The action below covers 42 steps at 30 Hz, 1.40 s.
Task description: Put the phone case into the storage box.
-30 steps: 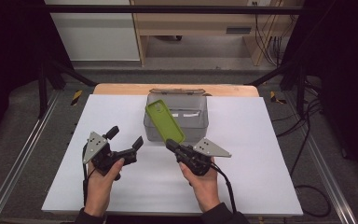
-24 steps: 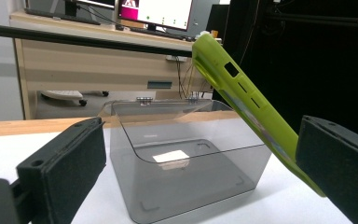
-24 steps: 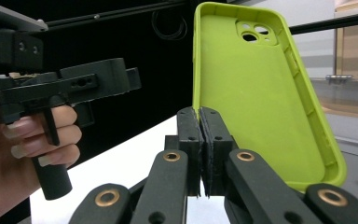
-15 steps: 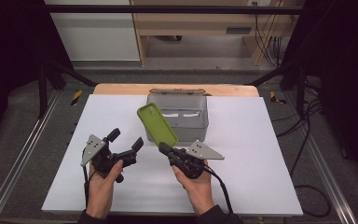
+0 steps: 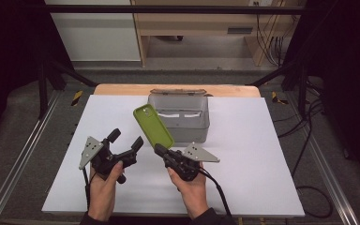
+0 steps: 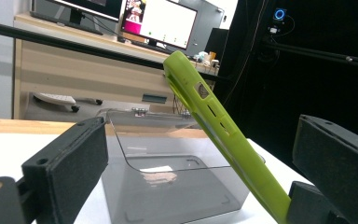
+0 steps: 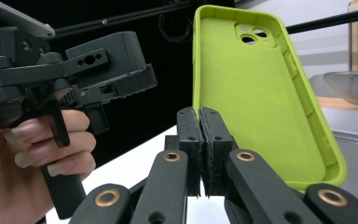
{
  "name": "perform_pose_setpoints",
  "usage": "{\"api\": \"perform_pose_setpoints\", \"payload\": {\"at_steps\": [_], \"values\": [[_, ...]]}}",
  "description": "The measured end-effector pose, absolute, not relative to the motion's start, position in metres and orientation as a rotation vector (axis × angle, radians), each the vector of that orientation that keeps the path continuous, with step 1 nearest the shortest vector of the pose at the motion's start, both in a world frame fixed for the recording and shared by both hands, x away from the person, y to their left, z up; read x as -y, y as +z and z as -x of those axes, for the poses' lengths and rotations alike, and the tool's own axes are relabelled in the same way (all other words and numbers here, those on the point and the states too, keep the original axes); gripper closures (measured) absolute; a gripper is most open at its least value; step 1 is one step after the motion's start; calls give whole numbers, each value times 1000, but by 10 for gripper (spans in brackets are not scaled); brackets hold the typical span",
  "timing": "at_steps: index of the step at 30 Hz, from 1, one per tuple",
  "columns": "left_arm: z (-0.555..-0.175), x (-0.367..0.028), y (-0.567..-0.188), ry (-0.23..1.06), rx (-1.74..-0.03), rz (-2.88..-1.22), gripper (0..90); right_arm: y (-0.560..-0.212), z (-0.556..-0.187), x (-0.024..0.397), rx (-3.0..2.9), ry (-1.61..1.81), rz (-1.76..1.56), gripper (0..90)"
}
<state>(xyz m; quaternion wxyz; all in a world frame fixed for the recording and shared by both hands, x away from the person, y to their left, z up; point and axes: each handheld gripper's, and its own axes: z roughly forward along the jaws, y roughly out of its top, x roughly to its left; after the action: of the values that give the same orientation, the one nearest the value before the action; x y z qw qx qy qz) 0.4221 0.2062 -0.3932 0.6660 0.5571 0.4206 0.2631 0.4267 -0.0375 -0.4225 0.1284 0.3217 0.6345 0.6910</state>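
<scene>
phone case [image 5: 153, 127]: long axis tilted up, camera end high | right tongs [image 5: 159, 149]: clamping its edge | left tongs [image 5: 125, 139]: apart

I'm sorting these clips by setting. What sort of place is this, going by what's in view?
Probably a lab or office workroom set up for recording: a white table inside a metal frame, monitors on a wooden desk behind it, and loose cables on the grey floor.

The lime-green phone case [image 5: 153, 127] is empty, its hollow inside showing with the camera cutout near the top end. It stands tilted off the worktop, pinched by its lower edge, leaning up and away just in front of the clear grey plastic box [image 5: 187, 123], whose near left corner it overlaps.
</scene>
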Motion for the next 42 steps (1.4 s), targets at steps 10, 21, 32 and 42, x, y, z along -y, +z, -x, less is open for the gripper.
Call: {"api": "perform_pose_setpoints", "payload": {"at_steps": [10, 21, 32, 42], "values": [[-421, -212, -390, 589, -983, -1223, 26, -429, -420, 22, -1846, 2030, -927, 881], [-420, -211, -395, 558, -1021, -1191, 93, -432, -418, 17, -1832, 2040, -918, 881], [-418, -212, -401, 502, -1058, -1177, 266, -437, -415, 10, -1830, 2042, -916, 881], [-417, -205, -407, 492, -1079, -1201, 430, -439, -414, 5, -1823, 2041, -921, 881]]}}
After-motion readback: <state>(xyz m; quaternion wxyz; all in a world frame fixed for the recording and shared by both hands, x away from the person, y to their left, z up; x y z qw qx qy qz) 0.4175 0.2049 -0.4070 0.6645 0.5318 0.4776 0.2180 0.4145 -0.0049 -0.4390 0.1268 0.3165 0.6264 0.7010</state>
